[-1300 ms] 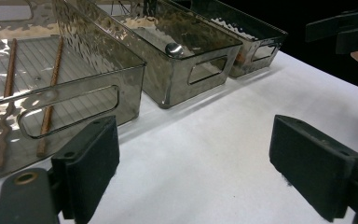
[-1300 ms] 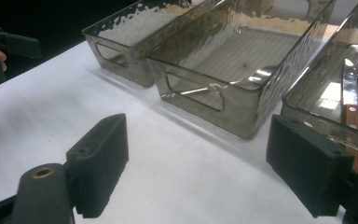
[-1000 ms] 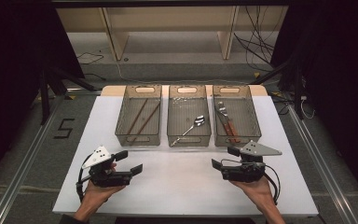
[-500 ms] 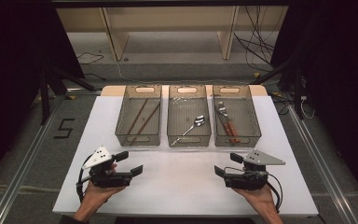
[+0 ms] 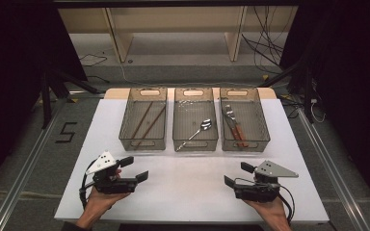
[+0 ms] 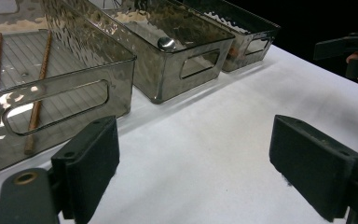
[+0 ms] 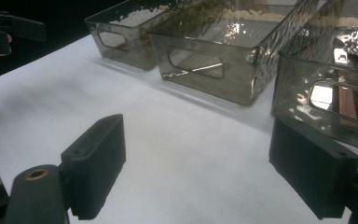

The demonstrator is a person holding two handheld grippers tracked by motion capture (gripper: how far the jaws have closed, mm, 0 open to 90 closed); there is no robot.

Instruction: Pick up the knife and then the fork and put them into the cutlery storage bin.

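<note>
Three smoky clear bins stand in a row at the back of the white table (image 5: 188,192). The left bin (image 5: 142,144) holds two brown chopsticks (image 5: 147,120). A metal spoon (image 5: 198,131) lies in the middle bin (image 5: 195,144). Wooden-handled cutlery (image 5: 234,126) lies in the right bin (image 5: 245,145). My left gripper (image 5: 135,168) is open and empty near the front left, jaws pointing right. My right gripper (image 5: 237,174) is open and empty near the front right, jaws pointing left. From the left gripper (image 6: 200,163) I see the chopsticks (image 6: 39,88). The right gripper (image 7: 205,168) faces a fork (image 7: 354,39).
Bare white tabletop lies between the two grippers and in front of the bins. Metal rails run along the floor on both sides of the table. A wooden shelf frame (image 5: 173,29) and cables stand beyond the far edge. A "5" (image 5: 66,132) is marked on the floor at left.
My right gripper has drawn back toward the table's near edge. The left gripper has stayed in place. Both stay open.
</note>
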